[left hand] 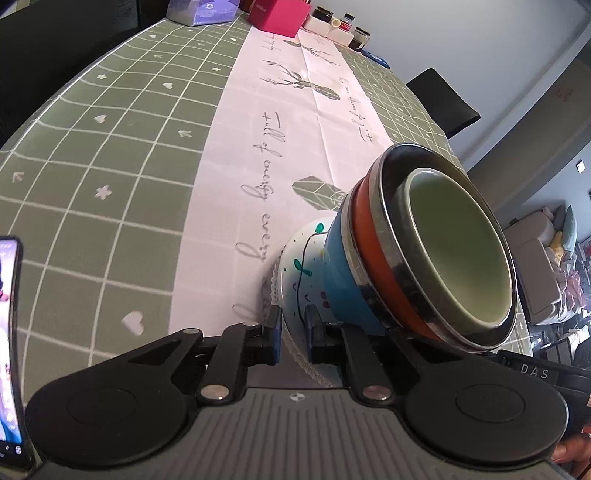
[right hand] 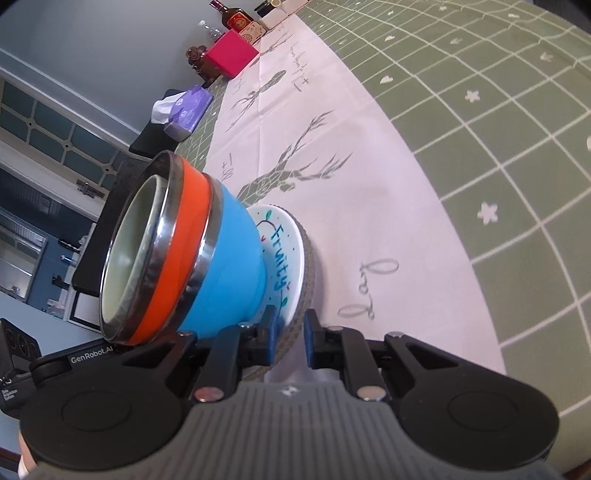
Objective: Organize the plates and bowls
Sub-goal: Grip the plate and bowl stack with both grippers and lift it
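Observation:
A white plate [left hand: 295,254] painted with green marks and the word "Fruity" [right hand: 291,251] rests on a round woven mat [right hand: 308,273] with a lacy rim [left hand: 275,280]. On the plate stands a nested stack of bowls: blue [right hand: 236,258], orange [right hand: 184,236], both steel-rimmed, with a pale green bowl [left hand: 458,247] inside. My left gripper [left hand: 293,326] is shut on the near rim of plate and mat. From the opposite side, my right gripper [right hand: 291,326] is shut on the same rim. The whole stack looks tilted in both views.
The table carries a green checked cloth [left hand: 110,166] and a white printed runner [left hand: 280,122]. A pink box [left hand: 277,16], tissue pack [right hand: 188,107], jars [left hand: 360,37] and a bottle [right hand: 236,16] stand at the far end. A phone [left hand: 9,350] shows at left, a black chair [left hand: 443,99] beyond.

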`<state>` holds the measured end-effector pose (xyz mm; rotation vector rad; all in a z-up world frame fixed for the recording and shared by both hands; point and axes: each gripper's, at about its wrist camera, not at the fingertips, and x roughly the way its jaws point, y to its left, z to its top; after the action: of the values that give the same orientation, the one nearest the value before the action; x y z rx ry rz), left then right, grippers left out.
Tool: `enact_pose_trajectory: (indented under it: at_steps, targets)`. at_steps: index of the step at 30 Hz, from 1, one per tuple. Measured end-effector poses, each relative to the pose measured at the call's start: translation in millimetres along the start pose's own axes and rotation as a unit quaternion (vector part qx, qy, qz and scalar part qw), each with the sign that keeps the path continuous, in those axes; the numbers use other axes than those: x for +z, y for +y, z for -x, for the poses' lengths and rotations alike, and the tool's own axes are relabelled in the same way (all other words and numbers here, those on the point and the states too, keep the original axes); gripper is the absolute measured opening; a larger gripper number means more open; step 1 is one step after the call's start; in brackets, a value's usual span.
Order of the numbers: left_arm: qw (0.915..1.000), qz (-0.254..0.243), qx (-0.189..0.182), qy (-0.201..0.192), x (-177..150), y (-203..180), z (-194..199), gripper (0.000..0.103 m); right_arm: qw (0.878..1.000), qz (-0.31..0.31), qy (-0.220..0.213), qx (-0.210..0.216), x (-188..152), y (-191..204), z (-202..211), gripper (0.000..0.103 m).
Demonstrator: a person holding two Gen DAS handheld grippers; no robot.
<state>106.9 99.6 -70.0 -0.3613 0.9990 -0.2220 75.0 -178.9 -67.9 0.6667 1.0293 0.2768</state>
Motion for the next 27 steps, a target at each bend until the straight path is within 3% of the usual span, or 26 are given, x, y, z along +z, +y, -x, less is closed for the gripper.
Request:
enact_pose_trajectory:
  at_steps: [14,22,27]
  targets:
    - [0.9998,-0.002,-0.018,-0.008,32.7,-31.8,-44.0,0.014,0.997,0.034,-0.018,-0.069,70.1,-8.2,-16.5,0.011]
    - [0.9999,-0.001,-0.011,-0.009,33.4,-34.5,-42.5,0.014,0.998,0.022,-0.018,-0.059,74.8,-13.6,-16.5,0.012]
    - [0.9987,-0.021,0.021,-0.042,28.6,-40.4,-17.3,0.03,0.995,0.034,-0.031,-0.084,72.8,-9.1,-2.2,0.015]
